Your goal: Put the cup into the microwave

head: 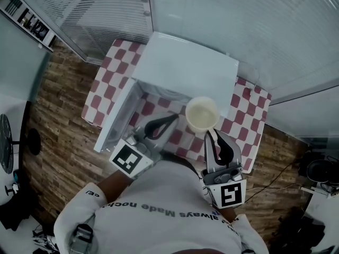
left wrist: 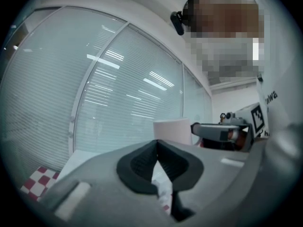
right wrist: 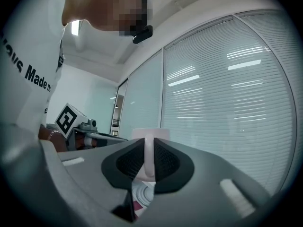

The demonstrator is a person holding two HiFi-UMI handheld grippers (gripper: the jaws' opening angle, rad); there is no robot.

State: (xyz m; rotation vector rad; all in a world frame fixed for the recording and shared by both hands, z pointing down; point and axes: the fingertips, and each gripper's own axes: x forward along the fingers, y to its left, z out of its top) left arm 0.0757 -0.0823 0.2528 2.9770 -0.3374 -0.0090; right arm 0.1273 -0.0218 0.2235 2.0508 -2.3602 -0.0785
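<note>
A white cup [head: 202, 114] hangs above the red-checked table, just in front of the white microwave [head: 185, 67]. My right gripper [head: 212, 135] is shut on the cup's handle [right wrist: 149, 157], which shows pinched between the dark pads with the cup's body [right wrist: 150, 133] beyond. The microwave's door [head: 119, 118] stands swung open to the left. My left gripper [head: 159, 125] hovers left of the cup, by the open door, shut on nothing. In the left gripper view my left gripper [left wrist: 157, 145] has its pads touching, and the cup [left wrist: 173, 130] shows behind them.
The checked tablecloth [head: 114, 62] shows on both sides of the microwave. Glass walls with blinds [head: 254, 20] stand close behind the table. A wooden floor [head: 58, 115] lies to the left. A round ridged plate [right wrist: 142, 193] shows below the right jaws.
</note>
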